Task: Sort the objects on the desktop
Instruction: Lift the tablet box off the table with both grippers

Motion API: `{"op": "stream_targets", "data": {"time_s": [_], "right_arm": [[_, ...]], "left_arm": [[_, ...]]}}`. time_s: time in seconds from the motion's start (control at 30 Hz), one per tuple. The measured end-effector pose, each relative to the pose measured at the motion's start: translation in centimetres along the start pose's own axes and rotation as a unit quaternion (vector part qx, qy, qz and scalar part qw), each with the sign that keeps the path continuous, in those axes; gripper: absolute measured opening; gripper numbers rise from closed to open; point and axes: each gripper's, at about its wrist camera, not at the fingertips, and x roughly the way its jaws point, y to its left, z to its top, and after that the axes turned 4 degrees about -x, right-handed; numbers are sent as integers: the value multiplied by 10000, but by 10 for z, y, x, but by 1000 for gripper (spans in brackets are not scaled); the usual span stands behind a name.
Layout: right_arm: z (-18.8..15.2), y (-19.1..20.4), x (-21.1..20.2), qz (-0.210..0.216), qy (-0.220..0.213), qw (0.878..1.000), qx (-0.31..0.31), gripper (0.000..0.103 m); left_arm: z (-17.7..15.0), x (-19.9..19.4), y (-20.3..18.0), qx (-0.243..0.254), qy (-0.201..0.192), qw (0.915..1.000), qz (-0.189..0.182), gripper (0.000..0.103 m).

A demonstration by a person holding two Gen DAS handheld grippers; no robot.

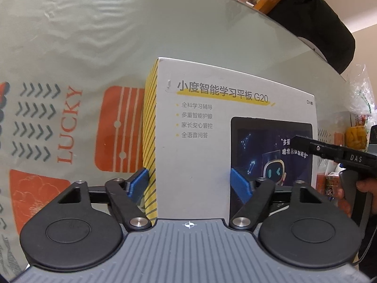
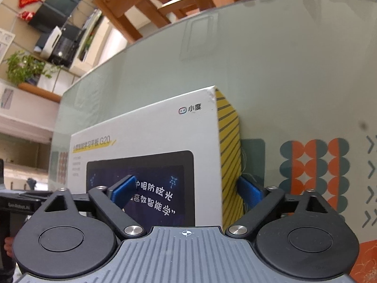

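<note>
A white tablet box (image 1: 212, 122) with yellow striped sides and a tablet picture lies flat-faced toward both cameras; it also shows in the right wrist view (image 2: 150, 136). My left gripper (image 1: 189, 184) straddles its left edge, one blue pad under the striped side, one on the white face. My right gripper (image 2: 188, 188) straddles its right edge, one pad on the face, one outside the striped side. Both are closed onto the box. The right gripper also shows at the right of the left wrist view (image 1: 339, 153).
The glass table (image 1: 94, 47) carries an orange and grey patterned mat (image 2: 313, 165). Snack packets and a plastic bag (image 1: 358, 108) sit at the right edge. A wooden chair (image 2: 160, 2) stands beyond the table's far edge.
</note>
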Motion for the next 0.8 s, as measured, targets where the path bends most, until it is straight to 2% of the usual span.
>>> {"op": "stream_targets", "data": {"time_s": [0.2, 0.27, 0.3, 0.4, 0.5, 0.63, 0.8], "right_arm": [[-1, 9, 3, -101, 63, 9998, -153, 89], [-2, 10, 4, -117, 67, 9998, -177, 90], [-1, 10, 5, -112, 90, 9997, -190, 91], [1, 17, 11, -157, 310, 9984, -456, 103], [4, 24, 17, -259, 529, 9962, -635, 103], [11, 18, 21, -72, 781, 9953, -574, 103], [10, 10, 24, 132, 798, 9952, -547, 103]], "left_arm": [[-6, -4, -2, 125, 47, 9998, 124, 92], [-10, 1, -2, 190, 56, 9997, 134, 101], [-12, 3, -3, 229, 42, 9996, 147, 102], [-13, 6, -9, 340, 63, 9992, 209, 103], [-8, 9, -10, 366, 161, 9990, 215, 103], [-1, 14, 3, 232, 295, 9992, -103, 103], [2, 20, 19, 127, 299, 9983, -483, 103]]}}
